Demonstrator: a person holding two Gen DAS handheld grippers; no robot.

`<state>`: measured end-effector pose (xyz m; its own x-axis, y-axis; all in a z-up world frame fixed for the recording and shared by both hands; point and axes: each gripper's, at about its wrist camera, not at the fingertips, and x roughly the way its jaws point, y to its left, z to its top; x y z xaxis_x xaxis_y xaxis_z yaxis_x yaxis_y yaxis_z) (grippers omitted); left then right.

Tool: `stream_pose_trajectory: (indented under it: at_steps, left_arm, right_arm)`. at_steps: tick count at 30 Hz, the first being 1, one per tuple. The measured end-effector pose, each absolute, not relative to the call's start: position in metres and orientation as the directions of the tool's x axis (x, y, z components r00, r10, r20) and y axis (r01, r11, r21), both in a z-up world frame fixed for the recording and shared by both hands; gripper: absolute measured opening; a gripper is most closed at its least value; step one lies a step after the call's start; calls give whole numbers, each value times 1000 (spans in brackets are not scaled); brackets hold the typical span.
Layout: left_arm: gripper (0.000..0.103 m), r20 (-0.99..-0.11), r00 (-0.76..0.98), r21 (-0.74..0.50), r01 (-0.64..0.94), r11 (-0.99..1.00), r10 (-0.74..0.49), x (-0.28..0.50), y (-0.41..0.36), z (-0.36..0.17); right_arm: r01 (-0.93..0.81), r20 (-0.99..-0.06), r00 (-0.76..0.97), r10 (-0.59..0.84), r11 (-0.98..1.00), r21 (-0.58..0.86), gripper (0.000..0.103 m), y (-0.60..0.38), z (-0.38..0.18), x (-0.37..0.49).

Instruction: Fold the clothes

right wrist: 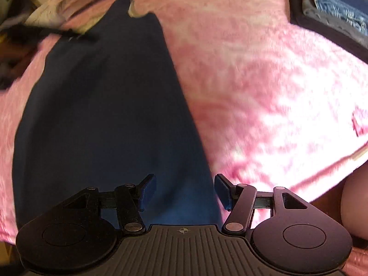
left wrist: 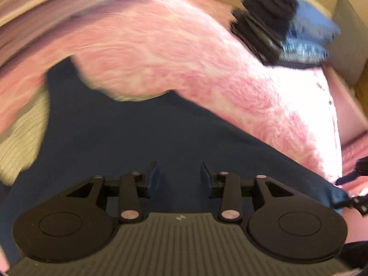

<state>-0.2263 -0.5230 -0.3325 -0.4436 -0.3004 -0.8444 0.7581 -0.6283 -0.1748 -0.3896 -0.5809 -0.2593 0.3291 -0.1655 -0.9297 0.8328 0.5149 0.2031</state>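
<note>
Both claws hang empty, jaws apart: the left claw (left wrist: 179, 177) and right claw (right wrist: 184, 191) over a navy garment (right wrist: 103, 115) lying flat on the pink blanket (right wrist: 253, 69). It looks partly folded (blur hides the creases). A folded stack (left wrist: 276, 30) waits at two o'clock.

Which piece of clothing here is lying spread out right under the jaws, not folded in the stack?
The navy blue garment, lying flat on the pink blanket beneath both open grippers. The black and blue pieces sit folded in the stack farther off.
</note>
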Motion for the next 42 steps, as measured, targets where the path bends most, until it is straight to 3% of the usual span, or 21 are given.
stream_pose_trajectory:
  at_steps: [3, 5, 6, 10, 19, 22, 26, 27, 29, 30, 31, 38, 42]
  left_arm:
    - [34, -873, -419, -167, 738, -653, -249, -253, -549, -355]
    - [33, -876, -413, -154, 730, -666, -250, -270, -556, -361]
    - [33, -877, -410, -147, 726, -672, -251, -279, -560, -364]
    - [37, -877, -408, -131, 713, -689, -255, -317, -567, -371]
    - [35, -875, -341, -72, 794, -604, -344, -292, -585, -365]
    - [35, -867, -347, -74, 800, -596, -357, -294, -589, -379]
    - [34, -848, -365, -122, 840, -528, -384, -277, -582, -359]
    - [34, -842, -358, -120, 853, -507, -403, -267, -577, -351]
    - [35, -833, -335, -114, 883, -455, -441, -243, -562, -336]
    - [35, -832, -312, -110, 903, -414, -459, -223, -552, -329]
    - [37, -831, -288, -108, 922, -371, -475, -204, -541, -322]
    - [38, -881, -57, -36, 998, -54, -470, -46, -446, -320]
    - [37, -895, -40, -62, 997, 36, -443, 4, -417, -342]
  right_arm:
    - [830, -925, 347, -158, 511, 224, 59, -576, -275, -397]
    - [834, -920, 351, -172, 503, 224, 29, -581, -277, -403]
    - [843, -919, 353, -173, 485, 232, 2, -587, -276, -410]
    - [852, -912, 383, -147, 437, 288, 1, -605, -275, -436]
    - [819, -921, 363, -142, 521, 242, 2, -608, -262, -423]
    - [812, -924, 344, -168, 548, 202, 2, -611, -259, -416]
    - [775, -921, 339, -191, 612, 159, 3, -618, -246, -403]
    - [760, -921, 341, -190, 633, 151, 6, -620, -242, -398]
    - [729, -916, 353, -191, 670, 141, 30, -625, -235, -386]
    - [713, -912, 364, -192, 686, 140, 55, -628, -233, -379]
    - [698, -904, 381, -193, 702, 144, 60, -630, -231, -373]
    - [524, -870, 480, -109, 831, 185, 60, -635, -235, -298]
    - [427, -866, 497, -57, 884, 188, 60, -632, -253, -244]
